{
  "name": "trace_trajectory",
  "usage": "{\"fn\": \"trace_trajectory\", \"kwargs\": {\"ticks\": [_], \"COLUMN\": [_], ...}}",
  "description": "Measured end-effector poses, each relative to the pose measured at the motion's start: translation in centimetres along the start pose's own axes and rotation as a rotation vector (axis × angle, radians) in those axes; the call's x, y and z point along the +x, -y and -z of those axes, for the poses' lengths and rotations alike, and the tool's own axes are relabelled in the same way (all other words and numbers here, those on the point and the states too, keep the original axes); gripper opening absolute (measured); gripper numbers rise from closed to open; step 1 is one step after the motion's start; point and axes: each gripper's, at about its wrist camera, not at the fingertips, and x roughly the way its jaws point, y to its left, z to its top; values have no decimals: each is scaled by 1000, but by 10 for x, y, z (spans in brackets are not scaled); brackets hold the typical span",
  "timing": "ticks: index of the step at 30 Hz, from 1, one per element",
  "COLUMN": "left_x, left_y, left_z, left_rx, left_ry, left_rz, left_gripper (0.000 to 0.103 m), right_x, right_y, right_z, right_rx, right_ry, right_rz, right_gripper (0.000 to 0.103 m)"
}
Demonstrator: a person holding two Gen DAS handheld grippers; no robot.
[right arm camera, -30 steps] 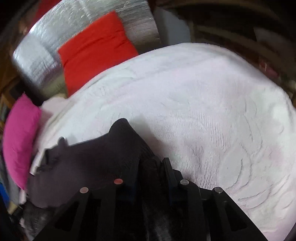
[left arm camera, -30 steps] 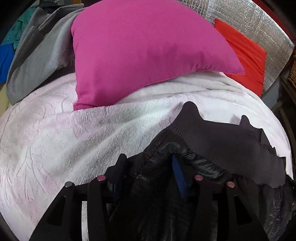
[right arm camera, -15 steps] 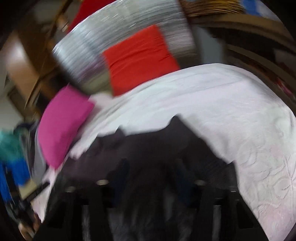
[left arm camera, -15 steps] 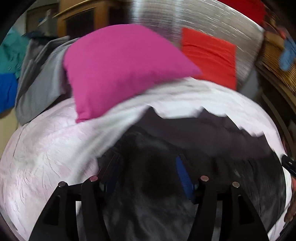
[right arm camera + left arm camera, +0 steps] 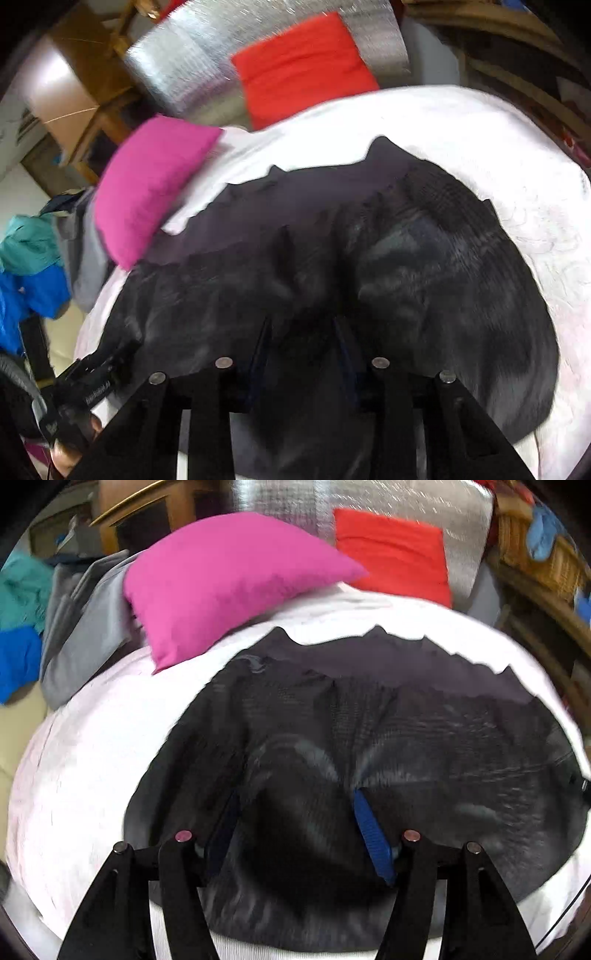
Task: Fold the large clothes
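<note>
A large black garment (image 5: 424, 738) lies spread on the white bed cover (image 5: 92, 757), its jagged dark hem toward the pillows. My left gripper (image 5: 295, 812) is over its near edge. A thick bunch of the black fabric fills the gap between the blue pads (image 5: 373, 842), which press on it. In the right wrist view the same garment (image 5: 424, 277) runs across the bed cover (image 5: 517, 166). My right gripper (image 5: 301, 332) is shut on a fold at its near edge, and the dark cloth partly hides its pads.
A pink pillow (image 5: 221, 576) and a red cushion (image 5: 391, 550) lean at the head of the bed against silver padding (image 5: 406, 502). Grey clothing (image 5: 85, 635) and blue and teal clothes (image 5: 18, 664) are piled at the left. A wicker basket (image 5: 535, 554) stands at the right.
Both grippers have pulled back from the pillows and risen a little, drawing the black garment with them. It now lies spread far wider over the bed cover. Both views rolled somewhat.
</note>
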Motion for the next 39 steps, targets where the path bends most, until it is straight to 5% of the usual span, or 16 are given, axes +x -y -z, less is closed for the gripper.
{"fn": "trace_trajectory", "kwargs": {"ticks": [6,10,14,17,21,25,27,30,37,39], "left_x": [-2,7,-7,-18,-33,4,22,11,-11,-12], "left_y": [-14,0,-13,-32,-59,-76,-79,-75,-106,-109], "left_z": [25,38,37,32,26,26,29,26,26,25], "left_rx": [-29,80,35,-35,-84,-103,-106,-75,-182,-179], "left_ry": [-34,-42,-32,-5,87,-47,-97,-64,-9,-5], "left_rz": [-62,-145,-75,-44,-130,-193,-180,-191,-46,-67], "left_gripper": [66,71,71,71,71,71,72,72,72,72], "right_x": [1,21,-3,-33,-54,-29,-24,-36,-79,-76], "right_y": [-16,-17,-7,15,61,104,106,102,125,129], "right_z": [33,42,38,33,21,21,19,18,24,25], "right_rx": [-38,-64,-3,45,169,278,262,238,321,328], "right_ry": [-62,-137,-106,-24,46,-49,-61,-52,53,54], "right_rz": [-22,20,-38,-30,15,51,40,35,-39,-31], "right_gripper": [39,39,39,39,39,39,39,39,50,50]}}
